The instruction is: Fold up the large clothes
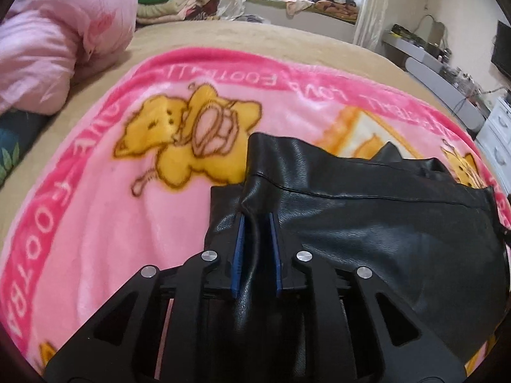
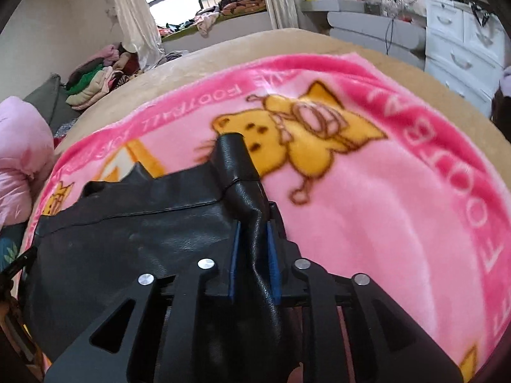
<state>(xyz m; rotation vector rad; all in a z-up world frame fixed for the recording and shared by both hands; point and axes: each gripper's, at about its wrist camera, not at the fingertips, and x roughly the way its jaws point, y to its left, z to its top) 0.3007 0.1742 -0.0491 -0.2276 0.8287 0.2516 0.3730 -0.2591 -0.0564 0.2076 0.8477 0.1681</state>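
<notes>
A black leather garment (image 1: 367, 223) lies stretched over a pink cartoon blanket (image 1: 111, 207) on the bed. My left gripper (image 1: 257, 220) is shut on the garment's left corner, a fold of leather pinched between its blue pads (image 1: 239, 249). In the right wrist view the same garment (image 2: 143, 239) spreads to the left. My right gripper (image 2: 254, 226) is shut on its right corner, leather bunched between the blue pads (image 2: 273, 261). The blanket (image 2: 383, 223) shows to the right of it.
A pink quilt (image 1: 57, 41) is bunched at the bed's left. Folded clothes (image 1: 166, 3) are stacked beyond the beige bed cover (image 1: 223, 38). A white drawer unit (image 2: 463, 41) and grey desk (image 2: 367, 22) stand at the right.
</notes>
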